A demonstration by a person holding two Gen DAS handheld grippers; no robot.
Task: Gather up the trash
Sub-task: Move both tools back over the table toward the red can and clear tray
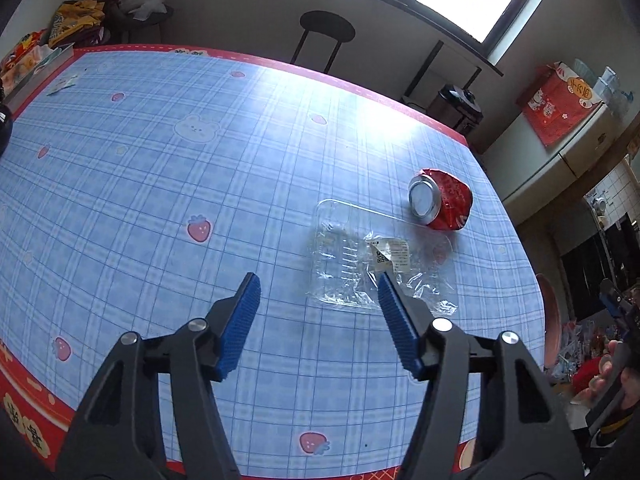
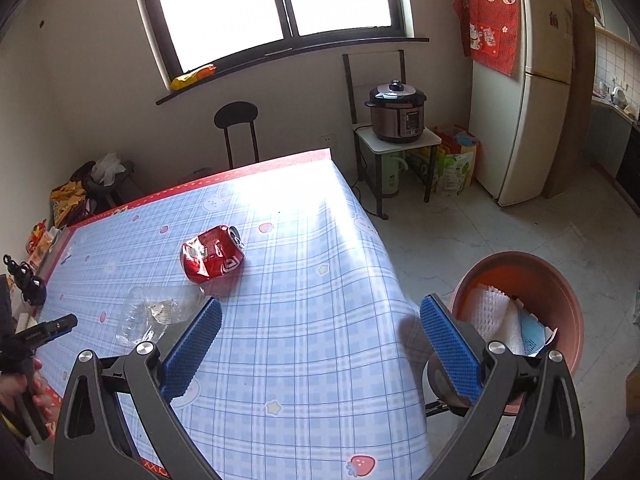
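A crushed red can (image 1: 442, 200) lies on its side on the blue checked tablecloth (image 1: 160, 200). A flattened clear plastic container (image 1: 360, 264) with a white label lies just in front of it. My left gripper (image 1: 316, 284) is open and empty above the table, its right finger over the container's near edge. In the right wrist view the can (image 2: 212, 254) and the container (image 2: 156, 312) lie ahead to the left. My right gripper (image 2: 320, 312) is open and empty above the table's right edge. A terracotta-coloured bin (image 2: 520, 304) holding paper and foam stands on the floor beside the table.
A black stool (image 2: 236, 120) stands behind the table. A pressure cooker (image 2: 396, 112) sits on a small stand near a fridge (image 2: 528, 80). Bags and boxes are piled at the table's far left (image 1: 48, 40). The bin's rim (image 1: 550, 320) shows past the table's right edge.
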